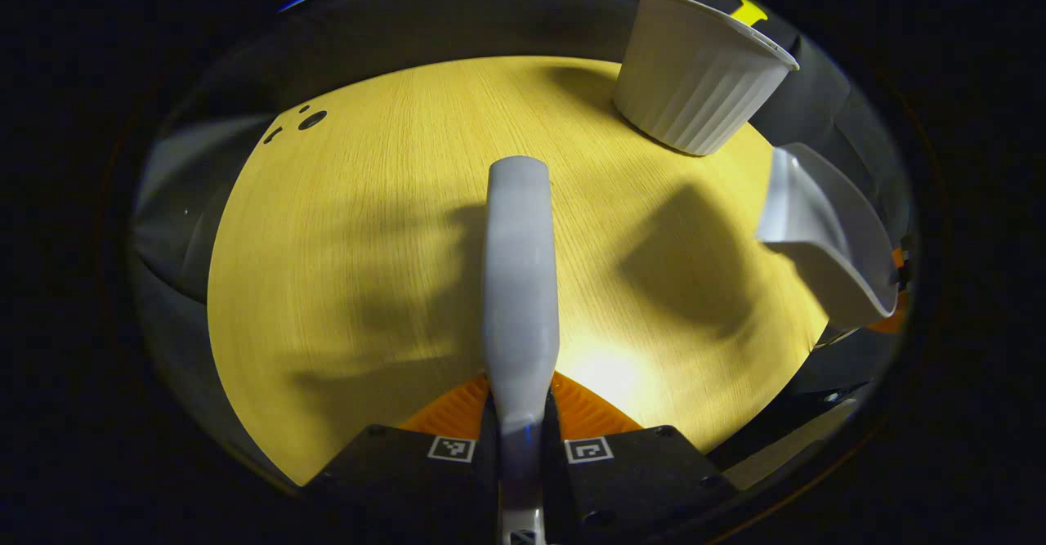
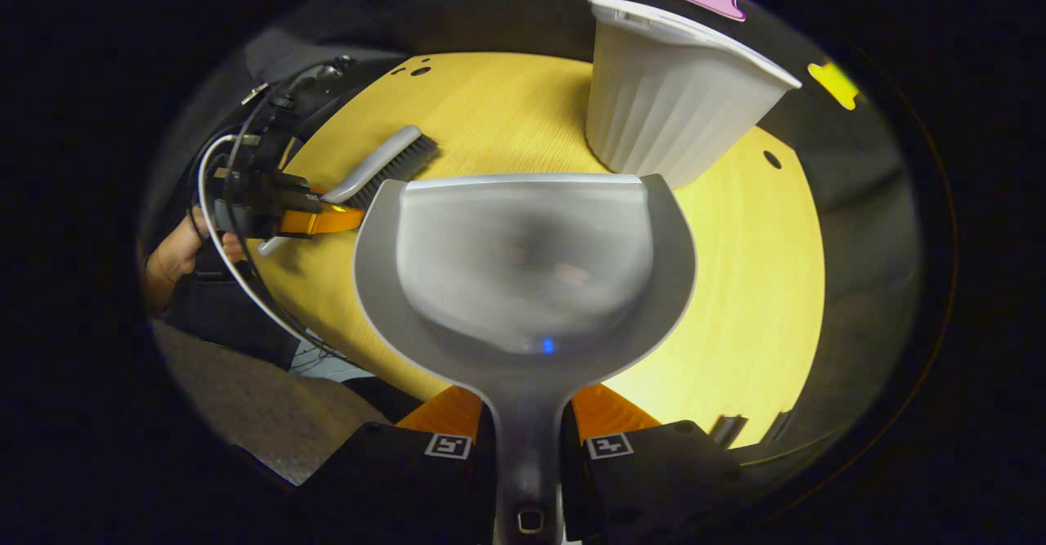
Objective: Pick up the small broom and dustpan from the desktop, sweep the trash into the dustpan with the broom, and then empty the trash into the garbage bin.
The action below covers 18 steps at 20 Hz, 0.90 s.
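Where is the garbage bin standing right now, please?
The garbage bin stands upright on the far part of the desk, just beyond the dustpan held in the right claw.

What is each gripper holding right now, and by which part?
The left gripper holds the broom by its handle; the right gripper holds the dustpan by its handle. Both sets of jaws are closed on them.
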Each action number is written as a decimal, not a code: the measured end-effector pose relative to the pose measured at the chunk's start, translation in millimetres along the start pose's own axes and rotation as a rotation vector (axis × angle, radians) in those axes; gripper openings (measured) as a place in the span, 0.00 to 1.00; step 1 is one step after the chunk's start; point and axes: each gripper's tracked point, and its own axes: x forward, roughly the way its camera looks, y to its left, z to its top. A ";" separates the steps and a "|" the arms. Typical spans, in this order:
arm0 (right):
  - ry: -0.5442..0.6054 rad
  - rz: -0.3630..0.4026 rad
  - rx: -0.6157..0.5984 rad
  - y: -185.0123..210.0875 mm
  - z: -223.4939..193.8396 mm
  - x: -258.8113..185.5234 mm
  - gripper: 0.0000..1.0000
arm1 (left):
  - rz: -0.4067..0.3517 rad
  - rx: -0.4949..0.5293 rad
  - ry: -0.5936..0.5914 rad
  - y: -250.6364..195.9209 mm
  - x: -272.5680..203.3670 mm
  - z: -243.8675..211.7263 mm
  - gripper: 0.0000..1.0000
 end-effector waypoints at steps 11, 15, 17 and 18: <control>0.039 -0.065 -0.026 0.2 5.0 77.1 0.36 | 0.048 0.029 0.047 -3.2 12.4 -1.4 0.23; 0.033 -0.044 0.013 5.7 7.0 85.2 0.37 | 0.060 0.045 0.053 -7.1 11.5 -2.5 0.27; 0.035 -0.043 0.011 5.4 6.9 84.6 0.37 | 0.063 0.054 0.055 -6.3 10.9 -0.6 0.28; 0.036 -0.041 0.014 5.7 5.6 83.9 0.38 | 0.062 0.056 0.058 -7.6 10.4 -1.5 0.29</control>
